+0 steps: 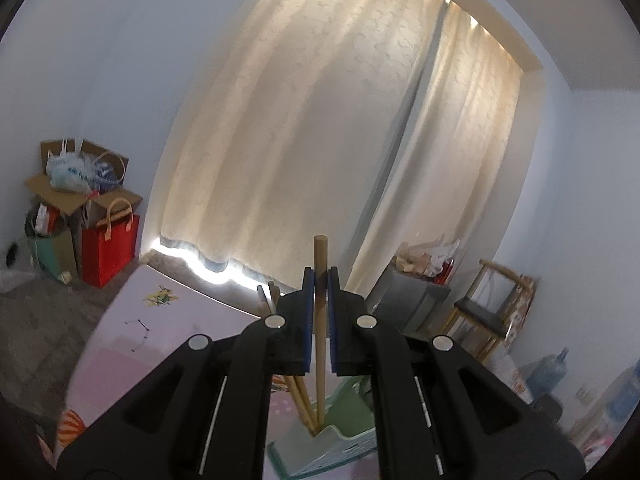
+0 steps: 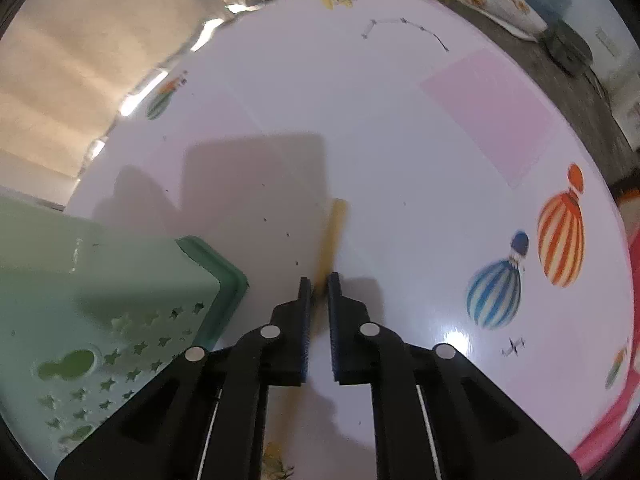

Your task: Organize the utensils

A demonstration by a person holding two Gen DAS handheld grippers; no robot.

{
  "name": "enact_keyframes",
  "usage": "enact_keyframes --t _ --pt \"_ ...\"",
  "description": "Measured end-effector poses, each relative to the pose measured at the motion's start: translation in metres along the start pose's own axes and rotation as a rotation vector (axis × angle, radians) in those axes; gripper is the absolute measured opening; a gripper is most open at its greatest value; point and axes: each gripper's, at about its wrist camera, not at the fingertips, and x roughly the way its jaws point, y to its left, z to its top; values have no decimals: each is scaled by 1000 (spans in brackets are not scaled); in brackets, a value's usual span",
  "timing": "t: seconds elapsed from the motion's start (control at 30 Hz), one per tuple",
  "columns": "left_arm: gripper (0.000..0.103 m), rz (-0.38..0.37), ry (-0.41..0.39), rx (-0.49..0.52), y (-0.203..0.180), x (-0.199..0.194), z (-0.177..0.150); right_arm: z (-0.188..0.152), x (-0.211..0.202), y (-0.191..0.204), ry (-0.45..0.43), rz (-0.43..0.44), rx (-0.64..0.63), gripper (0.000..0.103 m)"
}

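A pink tabletop [image 2: 360, 120] printed with hot-air balloons is filling most of the right wrist view, its curved far edge running along the top and its right edge dropping off at the frame's right, with wide bare surface lying open through the centre and upper right. One green plastic utensil holder [image 2: 100, 300], pierced with star-shaped holes, is sitting in the lower left of that view, its darker tray rim near the gripper. In the left wrist view two cream curtain panels [image 1: 320, 120] are hanging across the upper frame. The left gripper [image 1: 320, 280] is pinching one upright wooden stick [image 1: 321, 264], whose lower end is reaching into the holder [image 1: 340, 436] at the bottom centre; about two more wooden sticks [image 1: 298, 396] are leaning in the same opening just left of it. The right gripper [image 2: 320, 284] is pointing down at the table, its jaws nearly together around the near end of one blurred yellowish stick [image 2: 334, 236]; whether the pads are pressing it I cannot tell.
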Motion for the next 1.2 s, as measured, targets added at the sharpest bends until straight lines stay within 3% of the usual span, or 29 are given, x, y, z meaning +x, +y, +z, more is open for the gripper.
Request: enact_keyframes --t 0.1,0.2,0.33,0.4,0.5,0.57,0.63,0.77,0.9,0.97,1.1,1.2 --pt "5 -3 17 41 -1 -1 -2 1 1 -2 -33 74 -24 6" --pt "5 -14 37 46 1 1 -4 -3 -16 -25 -85 203 -30 6" --pt "5 1 44 -10 11 2 -4 -5 -64 -51 -260 416 -82 6" --pt "5 8 46 -26 13 3 -3 -17 -100 -70 -366 569 -56 6" --pt "5 7 50 -28 10 4 -2 -29 -138 -82 -449 714 -53 6" --pt "5 -4 60 -17 6 5 -1 -29 -157 -80 -414 843 -69 1" --pt "5 -5 57 -8 2 4 -1 -26 -176 -90 -396 912 -77 1" --pt "5 -4 63 -12 3 6 0 -38 -225 -80 -516 966 -197 1" --pt "5 10 87 -9 8 12 -3 -45 -234 -81 -585 889 -280 1" --pt "5 13 94 -21 9 12 -5 -48 -216 -90 -516 843 -280 1" --pt "5 16 97 -21 9 13 -6 -27 -128 -116 -277 704 -129 4" --pt "5 12 99 -11 5 15 -6 8 -53 -106 -131 522 -96 20"
